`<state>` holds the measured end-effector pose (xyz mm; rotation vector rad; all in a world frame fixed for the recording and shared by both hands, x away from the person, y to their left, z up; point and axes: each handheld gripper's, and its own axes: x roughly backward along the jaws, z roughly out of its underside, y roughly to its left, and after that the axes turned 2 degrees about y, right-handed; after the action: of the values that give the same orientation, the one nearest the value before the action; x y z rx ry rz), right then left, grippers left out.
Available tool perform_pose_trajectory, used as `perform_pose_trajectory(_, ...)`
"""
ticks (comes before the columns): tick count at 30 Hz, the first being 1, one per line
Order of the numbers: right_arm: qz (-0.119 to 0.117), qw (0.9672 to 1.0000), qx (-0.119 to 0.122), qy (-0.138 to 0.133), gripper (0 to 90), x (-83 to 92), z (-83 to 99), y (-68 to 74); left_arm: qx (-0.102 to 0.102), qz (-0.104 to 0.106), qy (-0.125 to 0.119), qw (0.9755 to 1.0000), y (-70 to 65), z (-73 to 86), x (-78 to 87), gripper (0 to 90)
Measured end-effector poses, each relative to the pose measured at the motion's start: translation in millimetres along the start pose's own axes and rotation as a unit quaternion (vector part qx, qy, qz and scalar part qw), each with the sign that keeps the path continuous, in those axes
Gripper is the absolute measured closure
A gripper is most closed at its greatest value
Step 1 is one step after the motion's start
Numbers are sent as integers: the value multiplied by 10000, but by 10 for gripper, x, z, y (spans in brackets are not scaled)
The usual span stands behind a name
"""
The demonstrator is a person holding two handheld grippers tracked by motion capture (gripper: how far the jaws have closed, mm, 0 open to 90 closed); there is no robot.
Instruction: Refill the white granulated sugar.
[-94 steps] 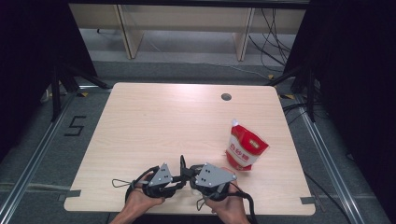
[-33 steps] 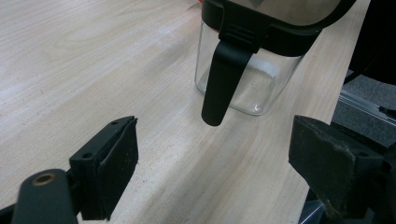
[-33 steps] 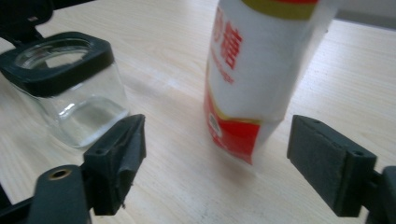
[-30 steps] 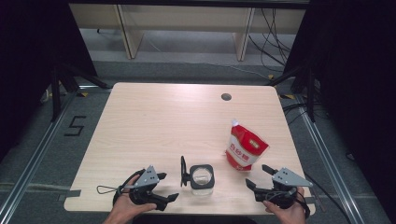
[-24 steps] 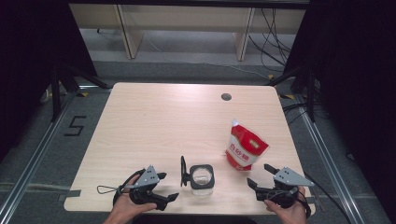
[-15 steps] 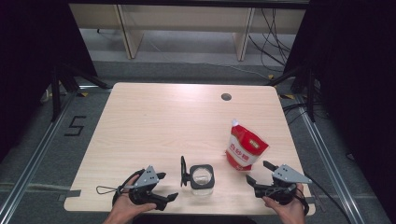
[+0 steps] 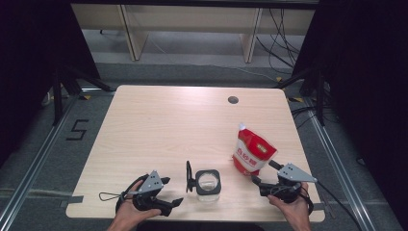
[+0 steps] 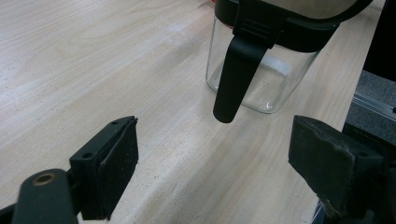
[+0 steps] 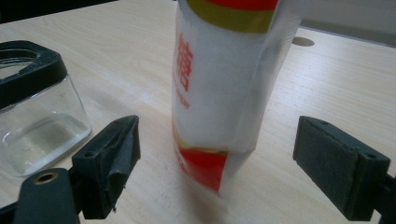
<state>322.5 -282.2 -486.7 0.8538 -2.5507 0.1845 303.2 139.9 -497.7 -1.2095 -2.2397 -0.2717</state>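
Wooden table point(image 7: 159, 125): our right gripper point(image 7: 262, 183), jaws wide, faces a soft pouch point(image 7: 252, 153) (grip mid-body); left gripper point(image 7: 171, 192) wide too, near a breakable glass jar point(image 7: 208, 182).

Tabletop point(image 7: 159, 125): pale wood-grain, smooth, matt. Jar point(image 8: 261, 74): clear glossy glass, matt black plastic rim and latch. Pouch point(image 9: 229, 79): glossy plastic film, red and white. Jaws: matt black with rough, worn padding.

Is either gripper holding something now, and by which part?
Nothing is held. The left gripper is open near the jar; the right gripper is open before the pouch.
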Motion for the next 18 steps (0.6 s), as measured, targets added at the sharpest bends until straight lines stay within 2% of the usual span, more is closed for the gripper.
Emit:
perform_pose_trajectory(1,33,9999,-100,27,158,-7,-5,9,39,22,-27,10000,-7,0,-2,156)
perform_pose_trajectory(3,0,10000,50,-14,158,-54,-13,-23,11,0,-3,10000,-9,1,0,156)
perform_pose_trajectory(4,-12,9999,-110,-14,158,-71,-9,-4,9,-5,6,10000,-11,0,1,156)
perform_pose_trajectory(5,-67,10000,33,-32,158,-103,-11,-35,73,-9,16,10000,-19,3,1,156)
perform_pose_trajectory(6,-35,10000,63,-37,158,-145,-7,-50,75,-28,17,10000,-22,3,2,157)
perform_pose_trajectory(7,3,9999,-104,11,158,-144,-6,-22,22,-19,10,10000,-15,1,0,157)
perform_pose_trajectory(8,3,9999,-104,11,158,-144,-6,-22,22,-19,10,10000,-15,1,0,157)
perform_pose_trajectory(9,-48,9998,150,-98,158,-200,-12,-68,-9,-25,8,10000,-11,1,-2,157)
perform_pose_trajectory(10,-112,9999,16,-78,158,-210,-14,-56,-22,-24,20,10000,-6,2,-1,157)
perform_pose_trajectory(11,-112,9999,16,-78,158,-210,-14,-56,-22,-24,20,10000,-6,2,-1,158)
perform_pose_trajectory(12,-92,9999,54,-73,158,-243,-16,-57,22,-17,-9,10000,-9,4,-7,158)
perform_pose_trajectory(13,-53,9999,109,-64,158,-256,-16,-63,164,-15,-30,9999,-24,10,-13,158)
perform_pose_trajectory(16,-78,9997,164,-137,158,-317,-14,-79,171,-23,-35,9998,-24,12,-11,158)
perform_pose_trajectory(18,-71,9998,162,-77,158,-323,-17,-85,131,-51,13,9999,-17,10,-1,159)
